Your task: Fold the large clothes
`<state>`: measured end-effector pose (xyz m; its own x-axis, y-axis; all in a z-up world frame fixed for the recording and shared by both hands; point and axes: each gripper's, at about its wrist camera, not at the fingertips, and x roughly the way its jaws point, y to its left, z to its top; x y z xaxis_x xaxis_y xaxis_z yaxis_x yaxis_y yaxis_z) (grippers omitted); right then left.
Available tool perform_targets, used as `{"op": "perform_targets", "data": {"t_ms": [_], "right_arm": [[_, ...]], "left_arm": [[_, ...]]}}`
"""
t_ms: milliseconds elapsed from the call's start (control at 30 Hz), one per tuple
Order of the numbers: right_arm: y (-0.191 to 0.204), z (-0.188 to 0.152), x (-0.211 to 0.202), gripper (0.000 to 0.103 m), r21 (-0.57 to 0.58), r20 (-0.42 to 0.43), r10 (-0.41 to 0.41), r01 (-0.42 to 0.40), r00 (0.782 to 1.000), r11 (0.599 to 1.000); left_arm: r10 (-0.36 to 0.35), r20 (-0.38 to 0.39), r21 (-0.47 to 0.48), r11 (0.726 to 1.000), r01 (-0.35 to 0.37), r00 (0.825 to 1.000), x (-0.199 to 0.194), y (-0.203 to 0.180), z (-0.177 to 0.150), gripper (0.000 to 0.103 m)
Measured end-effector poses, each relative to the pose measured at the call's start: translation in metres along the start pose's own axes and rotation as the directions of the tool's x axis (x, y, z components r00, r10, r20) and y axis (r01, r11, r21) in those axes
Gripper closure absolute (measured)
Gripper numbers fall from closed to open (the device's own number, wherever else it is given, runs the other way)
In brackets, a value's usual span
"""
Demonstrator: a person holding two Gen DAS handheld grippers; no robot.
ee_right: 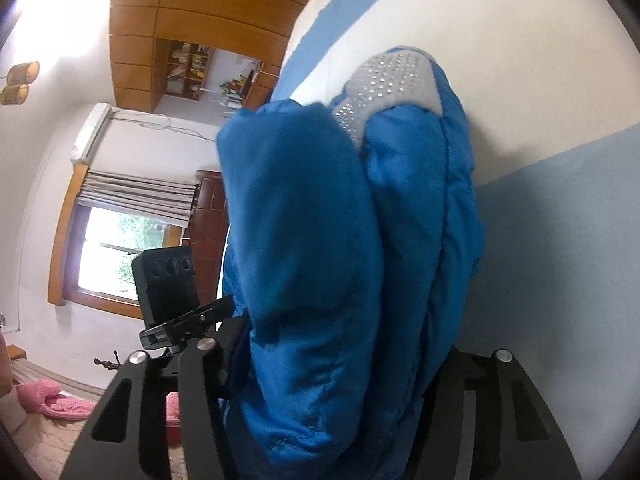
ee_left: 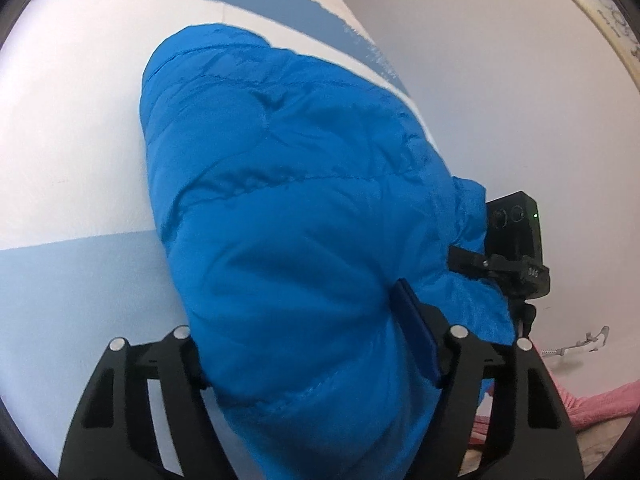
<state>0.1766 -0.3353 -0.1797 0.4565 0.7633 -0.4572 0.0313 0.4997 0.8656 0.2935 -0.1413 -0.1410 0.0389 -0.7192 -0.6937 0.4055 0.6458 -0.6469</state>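
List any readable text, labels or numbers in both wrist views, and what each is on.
No text can be read for certain.
Other tool's clamp: small pale marks, too blurred to read.
Framed picture on the wall: dark marks, distorted, unreadable.
Shelf items: too small to read.
Blue puffy jacket: no print; silver studded patch carries no letters.

Your puffy blue quilted jacket is bunched in thick folds, silver-studded grey patch at twelve o'clock.

2 wrist views, close along tongs, share blue jacket.
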Motion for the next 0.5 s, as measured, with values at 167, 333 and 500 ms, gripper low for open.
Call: {"op": "perform_targets", "data": {"t_ms": [167, 333, 500], "right_arm": [[0.019, 0.005, -0.012, 0.047, -0.060, 0.025, 0.005, -0.004, 1.000, 0.998], [0.041, 0.019, -0.018, 0.047, -0.118, 0.038, 0.013, -0.009, 0.999, 0.993], [0.059, 0.047, -0.010, 0.047, -0.171, 0.023, 0.008, -0.004, 1.000, 0.985]], "left_arm": [[0.001, 0.046, 0.039, 0.999, -0.003, 0.999, -0.020, -0.017, -0.001, 0.032], [0.009, 0.094, 0.073, 0.997, -0.016, 0.996, -0.045, -0.018, 0.008, 0.032], [0.024, 0.129, 0.087, 0.996, -0.036, 0.991, -0.065, -0.006, 0.016, 0.032]]}}
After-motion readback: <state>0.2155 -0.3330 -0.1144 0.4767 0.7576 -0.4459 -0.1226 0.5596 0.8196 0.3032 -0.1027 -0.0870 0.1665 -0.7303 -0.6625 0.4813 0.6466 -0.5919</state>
